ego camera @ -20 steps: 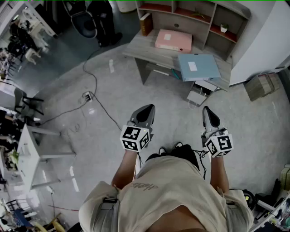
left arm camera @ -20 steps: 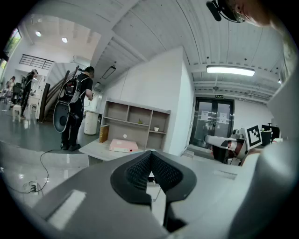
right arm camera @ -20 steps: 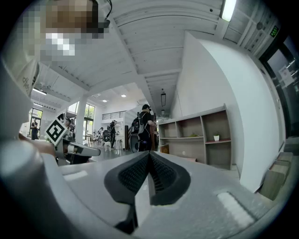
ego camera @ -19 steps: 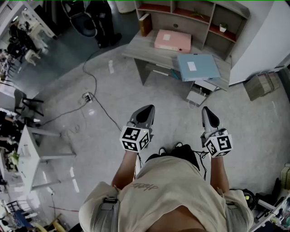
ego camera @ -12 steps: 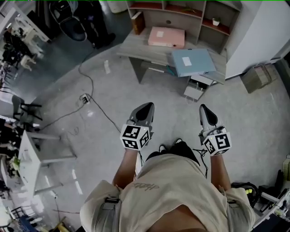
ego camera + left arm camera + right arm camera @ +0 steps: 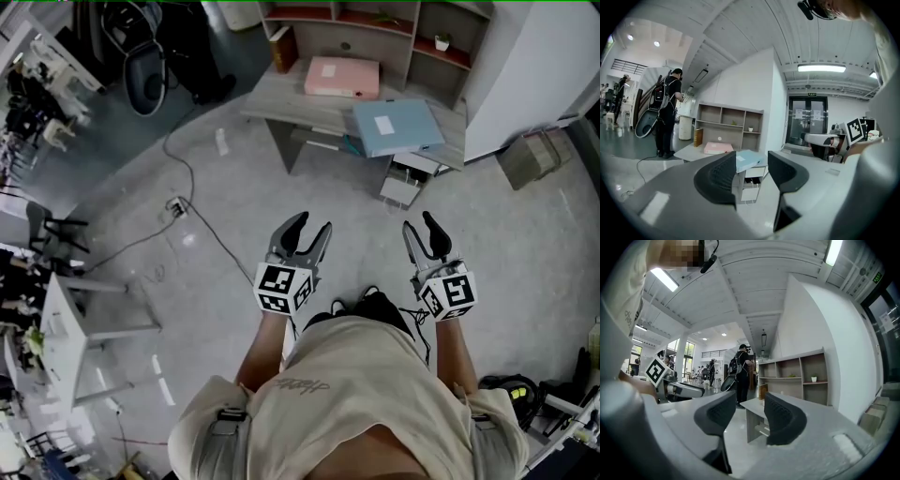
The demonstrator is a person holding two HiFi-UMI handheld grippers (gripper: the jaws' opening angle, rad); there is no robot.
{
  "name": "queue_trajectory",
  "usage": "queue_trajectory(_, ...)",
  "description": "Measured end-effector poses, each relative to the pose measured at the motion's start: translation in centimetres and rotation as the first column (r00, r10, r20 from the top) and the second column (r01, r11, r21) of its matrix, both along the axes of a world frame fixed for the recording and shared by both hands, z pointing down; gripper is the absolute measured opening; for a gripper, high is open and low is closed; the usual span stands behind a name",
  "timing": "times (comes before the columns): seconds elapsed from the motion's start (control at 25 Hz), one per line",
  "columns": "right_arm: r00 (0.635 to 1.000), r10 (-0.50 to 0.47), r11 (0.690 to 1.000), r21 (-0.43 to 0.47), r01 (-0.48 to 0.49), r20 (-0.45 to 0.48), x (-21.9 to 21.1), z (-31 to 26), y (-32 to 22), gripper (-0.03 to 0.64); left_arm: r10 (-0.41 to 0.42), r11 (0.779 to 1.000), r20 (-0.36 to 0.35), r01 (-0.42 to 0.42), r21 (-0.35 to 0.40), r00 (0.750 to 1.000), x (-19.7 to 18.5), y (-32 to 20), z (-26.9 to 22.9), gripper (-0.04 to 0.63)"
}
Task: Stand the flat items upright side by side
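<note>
Two flat folders lie on the grey desk (image 6: 281,98) ahead of me: a pink one (image 6: 342,77) at the back and a blue one (image 6: 397,127) overhanging the front right corner. Both also show in the left gripper view, the pink folder (image 6: 718,148) left of the blue folder (image 6: 749,161). My left gripper (image 6: 311,225) and right gripper (image 6: 419,225) hover over the floor well short of the desk, both open and empty. In the right gripper view the right gripper (image 6: 750,401) frames the desk's end (image 6: 752,420).
A shelf unit (image 6: 375,23) stands on the desk's back, with an upright brown book (image 6: 280,47) at its left. A drawer unit (image 6: 405,187) sits under the desk. A cable (image 6: 187,187) crosses the floor. A person with a backpack (image 6: 668,112) stands left of the desk.
Both grippers' jaws have gone from shut to open. The desk has shifted slightly up and left in the head view.
</note>
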State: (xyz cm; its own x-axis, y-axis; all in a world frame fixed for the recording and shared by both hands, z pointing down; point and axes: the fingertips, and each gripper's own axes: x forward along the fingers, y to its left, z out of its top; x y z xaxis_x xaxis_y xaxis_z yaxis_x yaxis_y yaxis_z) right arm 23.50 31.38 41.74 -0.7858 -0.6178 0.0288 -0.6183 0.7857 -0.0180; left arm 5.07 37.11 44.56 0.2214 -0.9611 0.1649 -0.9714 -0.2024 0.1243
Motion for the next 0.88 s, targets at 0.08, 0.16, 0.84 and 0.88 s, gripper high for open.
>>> queue_trajectory(0.08,1.0,0.005,1.0,-0.005,-0.005,-0.007,0.3,0.2,0.0,0.199,0.0,1.0,-0.002,0.0,0.004,1.0,0.2,0.0,-0.1,0.244)
queue_trajectory(0.16,1.0,0.016,1.0,-0.007,-0.016,-0.006,0.6,0.2,-0.1,0.199,-0.005,1.0,0.0,0.005,0.013,1.0,0.1,0.1,-0.4,0.245)
queue_trajectory(0.84,0.989,0.048,0.995,-0.08,-0.06,-0.142,2.0,4.6,-1.4,0.199,0.088,0.993,-0.037,-0.091,-0.078,0.995,2.0,-3.1,2.9,0.199)
queue_trajectory(0.88,0.988,0.046,0.995,-0.083,-0.059,-0.146,1.7,4.9,-1.9,0.199,0.091,0.992,-0.037,-0.094,-0.089,0.995,1.9,-3.6,3.1,0.199)
